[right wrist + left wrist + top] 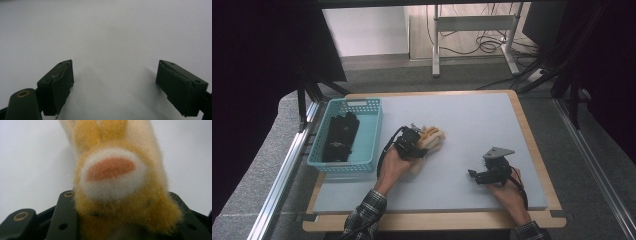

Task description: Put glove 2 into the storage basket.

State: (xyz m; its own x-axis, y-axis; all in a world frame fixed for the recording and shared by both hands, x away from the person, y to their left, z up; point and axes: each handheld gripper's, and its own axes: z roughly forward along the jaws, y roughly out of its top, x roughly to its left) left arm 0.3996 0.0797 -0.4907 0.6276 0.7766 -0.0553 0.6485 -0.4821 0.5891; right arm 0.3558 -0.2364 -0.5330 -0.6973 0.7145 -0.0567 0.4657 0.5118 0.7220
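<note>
On the grey table (472, 125) we are clamping the left gripper (411, 142) on the fluffy glove (432, 136) for carrying to the left basket (373, 131), while the right gripper (484, 172) is waiting with jaws apart.

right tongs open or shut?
Open. The right tongs show two jaws standing wide apart in the right gripper view, with bare grey table between them and nothing held.
</note>
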